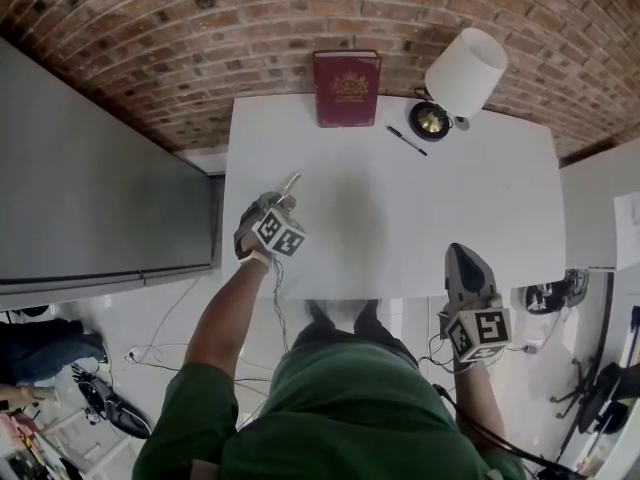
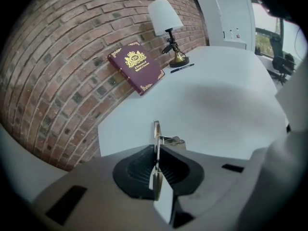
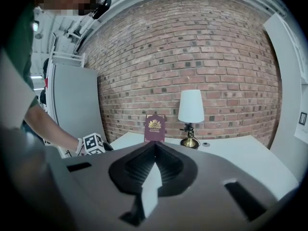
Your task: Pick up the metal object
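The metal object [image 1: 290,184] is a thin silvery piece with a ring-like end, near the left edge of the white table [image 1: 450,208]. My left gripper [image 1: 279,206] points down at it and is shut on it. In the left gripper view the flat metal strip [image 2: 156,131] stands on edge, pinched between the two dark pads, and its far end sticks out past the left gripper [image 2: 157,147]. My right gripper [image 1: 461,259] hovers at the table's near right edge, well apart from the object. The right gripper [image 3: 155,144] is shut, with nothing between its pads.
A dark red book [image 1: 346,86] leans on the brick wall at the table's far edge. A white-shaded lamp [image 1: 458,78] with a brass base stands to its right, with a black pen [image 1: 406,140] beside it. A grey cabinet [image 1: 90,188] adjoins the table's left side.
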Demonstrator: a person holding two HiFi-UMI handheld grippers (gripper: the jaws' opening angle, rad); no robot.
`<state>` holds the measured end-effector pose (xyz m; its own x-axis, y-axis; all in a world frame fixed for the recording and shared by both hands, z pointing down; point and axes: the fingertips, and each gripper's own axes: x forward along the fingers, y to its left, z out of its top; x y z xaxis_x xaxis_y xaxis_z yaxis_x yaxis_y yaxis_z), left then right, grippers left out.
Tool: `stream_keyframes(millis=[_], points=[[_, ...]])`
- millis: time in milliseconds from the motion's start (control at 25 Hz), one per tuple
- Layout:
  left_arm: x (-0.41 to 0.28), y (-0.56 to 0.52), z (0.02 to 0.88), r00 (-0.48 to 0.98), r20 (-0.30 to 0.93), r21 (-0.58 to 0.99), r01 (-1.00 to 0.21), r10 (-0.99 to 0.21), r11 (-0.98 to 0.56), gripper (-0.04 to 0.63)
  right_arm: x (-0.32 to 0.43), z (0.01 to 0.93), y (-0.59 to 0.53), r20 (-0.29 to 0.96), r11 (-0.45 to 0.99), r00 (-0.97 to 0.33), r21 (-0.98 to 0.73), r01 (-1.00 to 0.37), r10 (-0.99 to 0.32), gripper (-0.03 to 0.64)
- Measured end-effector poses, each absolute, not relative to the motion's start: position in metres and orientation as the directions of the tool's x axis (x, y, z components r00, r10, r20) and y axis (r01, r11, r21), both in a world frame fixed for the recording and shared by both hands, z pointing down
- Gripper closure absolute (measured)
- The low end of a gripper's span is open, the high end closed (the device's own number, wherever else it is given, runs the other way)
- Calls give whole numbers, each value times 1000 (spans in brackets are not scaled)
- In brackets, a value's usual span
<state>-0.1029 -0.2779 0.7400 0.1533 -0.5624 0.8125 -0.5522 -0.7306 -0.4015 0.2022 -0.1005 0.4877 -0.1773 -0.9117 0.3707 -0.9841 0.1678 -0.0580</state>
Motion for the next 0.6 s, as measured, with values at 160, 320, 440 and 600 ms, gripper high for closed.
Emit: stream_keyframes(millis=[160,320,440,600], points=[[-108,-273,739,149,814,-395,-567,-561,-723,574,198,488,-104,367,188,-200,-67,-980,-909,615],[-115,-267,737,152,809,-391,-582,-567,-713,574,192,484,-108,365,209,-220,-69,-976,-905,615],[-118,-266,728,154,800,-393,-596,-579,-701,574,191,486,-110,358,224,-235,-71,-972,-904,615],[-120,-264,715,177,788,-365,-637,-589,-679,575,186,487,-112,358,242,-254,-78,-967,-898,615]])
